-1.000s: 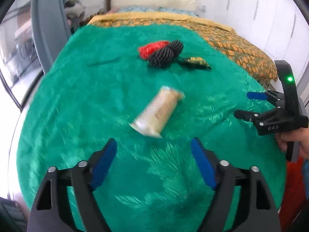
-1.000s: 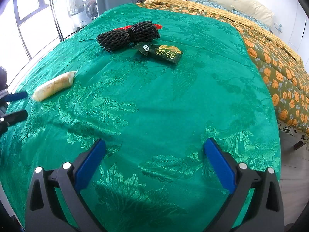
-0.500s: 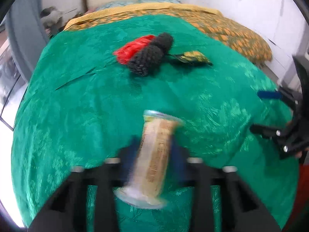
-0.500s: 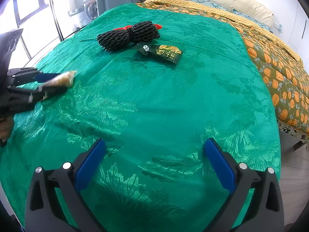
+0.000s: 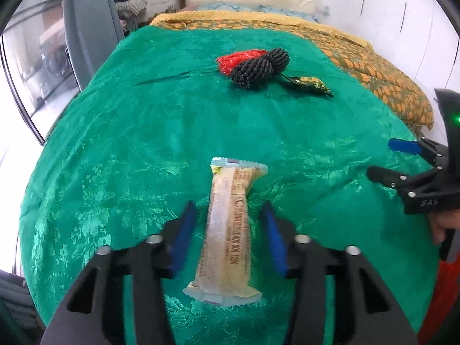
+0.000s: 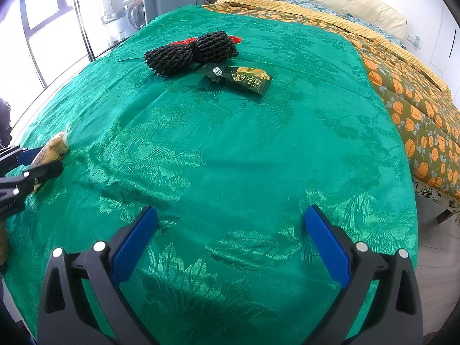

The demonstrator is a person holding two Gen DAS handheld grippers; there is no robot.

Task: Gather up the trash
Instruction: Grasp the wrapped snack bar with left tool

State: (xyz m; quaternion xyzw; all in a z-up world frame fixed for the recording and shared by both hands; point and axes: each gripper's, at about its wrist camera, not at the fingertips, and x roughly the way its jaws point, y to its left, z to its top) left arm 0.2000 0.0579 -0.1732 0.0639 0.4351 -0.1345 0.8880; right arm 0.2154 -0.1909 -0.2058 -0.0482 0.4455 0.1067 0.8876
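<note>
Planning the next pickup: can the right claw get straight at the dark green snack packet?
Probably yes. The right claw stands open and empty, and only bare green bedspread lies between it and the packet, which lies flat beside the black netting.

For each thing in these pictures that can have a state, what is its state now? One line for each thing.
left gripper: jaws opening, fingers apart from the wrapper between them.
right gripper: open wide, nothing between the fingers.
beige snack wrapper: sealed, lying lengthwise between the left fingers.
black foam net: bunched, tied at the middle, lying on the green cover.
red wrapper: crumpled, partly behind the net.
green packet: lying flat beside the net.
</note>
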